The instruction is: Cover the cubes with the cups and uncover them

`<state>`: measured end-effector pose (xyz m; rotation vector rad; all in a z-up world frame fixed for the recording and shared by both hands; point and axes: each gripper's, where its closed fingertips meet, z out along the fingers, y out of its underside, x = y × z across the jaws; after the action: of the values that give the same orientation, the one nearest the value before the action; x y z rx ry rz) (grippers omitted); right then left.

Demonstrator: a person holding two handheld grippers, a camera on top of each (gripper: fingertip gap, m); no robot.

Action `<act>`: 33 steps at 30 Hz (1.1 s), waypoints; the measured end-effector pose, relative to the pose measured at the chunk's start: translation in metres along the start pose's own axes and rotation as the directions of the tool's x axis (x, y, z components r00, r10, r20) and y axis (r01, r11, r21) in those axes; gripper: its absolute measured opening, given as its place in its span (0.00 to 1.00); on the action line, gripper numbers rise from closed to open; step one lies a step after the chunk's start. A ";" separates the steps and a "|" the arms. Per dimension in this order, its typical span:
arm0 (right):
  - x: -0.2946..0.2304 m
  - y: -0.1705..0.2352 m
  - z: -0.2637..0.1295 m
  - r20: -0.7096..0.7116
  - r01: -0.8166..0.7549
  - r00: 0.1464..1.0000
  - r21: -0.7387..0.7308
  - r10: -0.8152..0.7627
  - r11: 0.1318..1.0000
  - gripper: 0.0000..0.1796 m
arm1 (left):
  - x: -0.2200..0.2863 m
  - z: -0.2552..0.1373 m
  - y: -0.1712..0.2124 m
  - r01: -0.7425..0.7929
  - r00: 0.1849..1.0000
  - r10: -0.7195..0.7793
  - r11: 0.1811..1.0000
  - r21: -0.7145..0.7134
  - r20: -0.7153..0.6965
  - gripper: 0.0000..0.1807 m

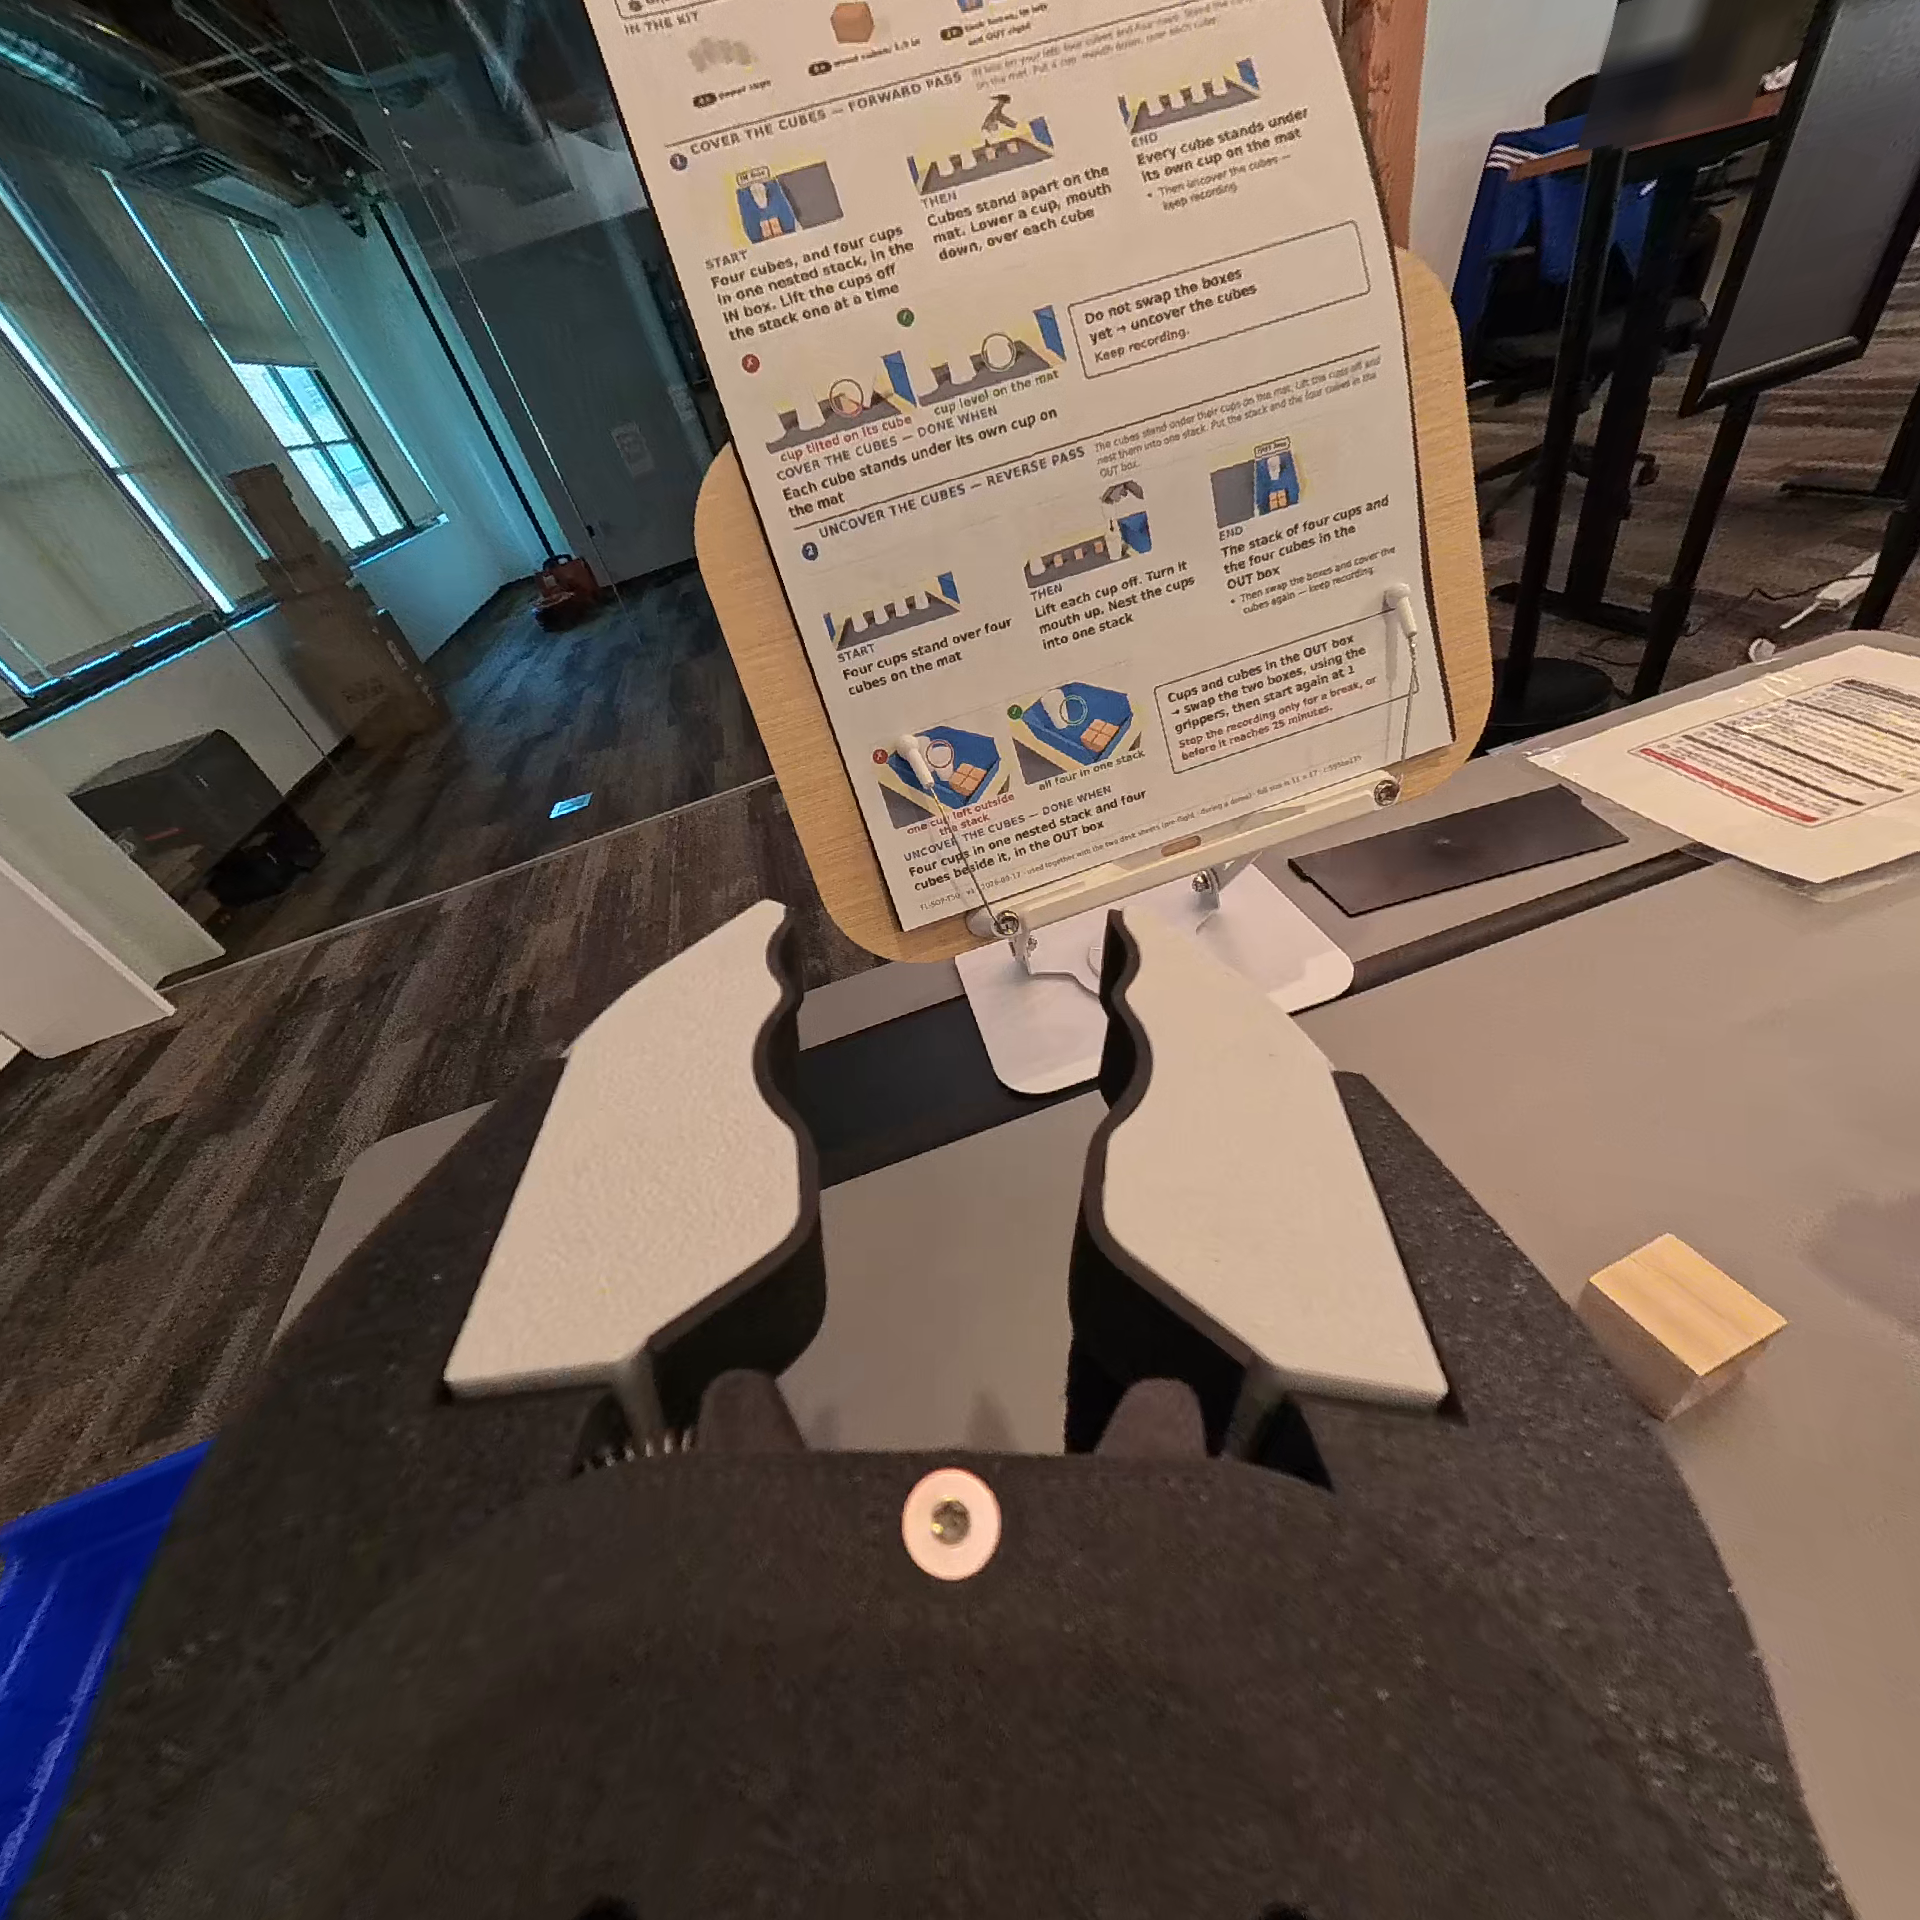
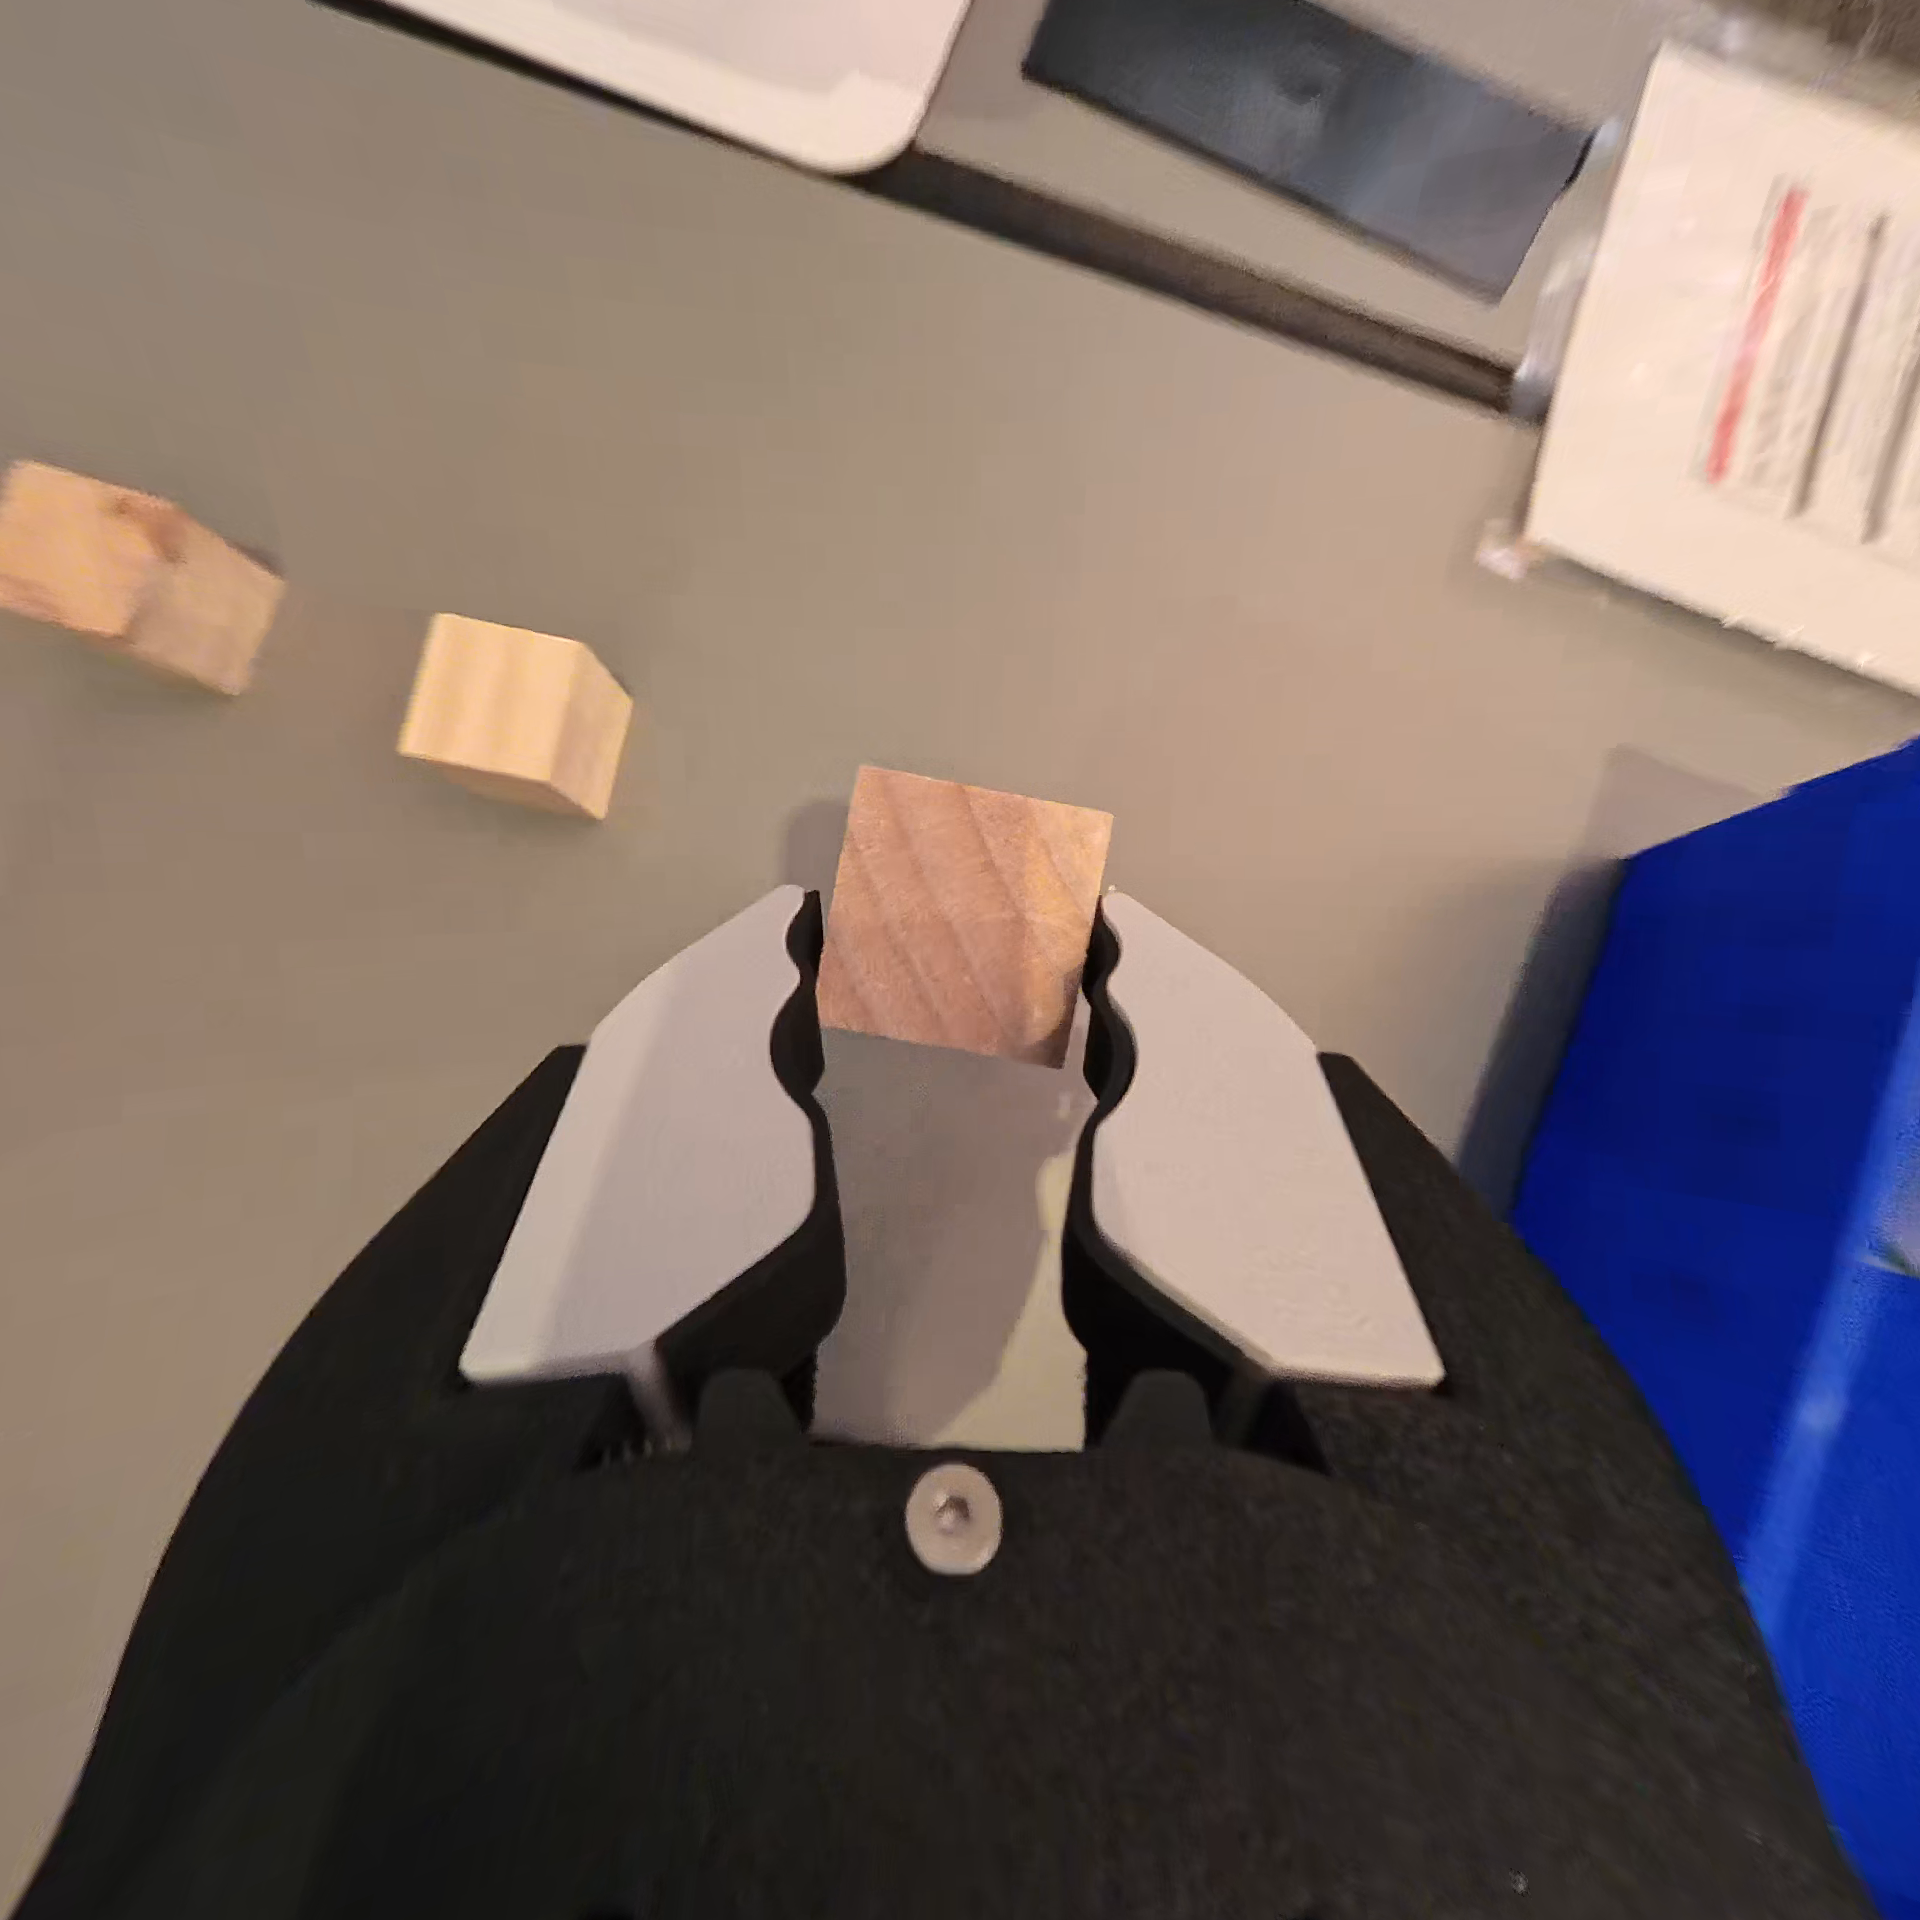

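Cube [image 2: 961, 920] of darker wood sits clamped between the right gripper [image 2: 954, 914] fingertips, above the grey mat [image 2: 831, 468]. Two paler cubes [image 2: 514, 712] lie to its left, a blue bin [image 2: 1714, 1195] to its right. Left gripper [image 1: 948, 940] gapes wide, empty; one cube [image 1: 1678, 1320] rests right of it.

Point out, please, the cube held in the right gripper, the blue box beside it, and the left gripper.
held cube [image 2: 961, 914]: right wrist view, on its wood-grain face.
blue box [image 2: 1714, 1091]: right wrist view, on its outer wall.
left gripper [image 1: 948, 997]: left wrist view, midway between its open fingertips.
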<state>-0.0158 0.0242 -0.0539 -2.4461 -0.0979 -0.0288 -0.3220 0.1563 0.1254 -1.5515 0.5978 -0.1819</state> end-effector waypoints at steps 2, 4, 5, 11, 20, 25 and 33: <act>0.011 -0.009 -0.041 -0.012 0.037 0.999 0.057 -0.036 0.998 0.26 | 0.000 -0.001 -0.002 -0.004 1.000 0.004 1.000 0.006 0.002 0.30; 0.031 -0.012 -0.081 -0.030 0.057 0.998 0.101 -0.054 0.993 0.27 | 0.001 -0.002 -0.003 -0.007 1.000 0.007 1.000 0.008 -0.001 0.30; 0.045 -0.010 -0.098 -0.047 0.055 0.998 0.106 -0.050 0.993 0.26 | 0.001 -0.003 -0.003 -0.009 1.000 0.009 1.000 0.009 -0.002 0.30; 0.161 0.045 -0.140 -0.153 -0.001 0.988 0.058 0.010 0.998 0.27 | 0.008 -0.005 -0.007 -0.022 1.000 0.022 1.000 0.018 -0.013 0.30; 0.253 0.148 -0.064 -0.187 -0.204 0.966 -0.146 0.176 0.968 0.27 | 0.011 -0.008 -0.011 -0.068 0.998 0.068 0.997 0.033 -0.001 0.30; 0.270 0.172 -0.033 -0.204 -0.188 0.969 -0.251 0.138 0.950 0.27 | 0.012 -0.014 -0.015 -0.083 0.997 0.083 0.996 0.039 0.001 0.30; 0.285 0.181 -0.016 -0.196 -0.204 0.968 -0.248 0.158 0.947 0.27 | 0.012 -0.021 -0.023 -0.102 0.995 0.102 0.992 0.072 0.012 0.29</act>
<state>0.2829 -0.1064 -0.1441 -2.6984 0.2241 -0.1850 -0.3158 0.1311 0.1469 -1.4477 0.6554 -0.1180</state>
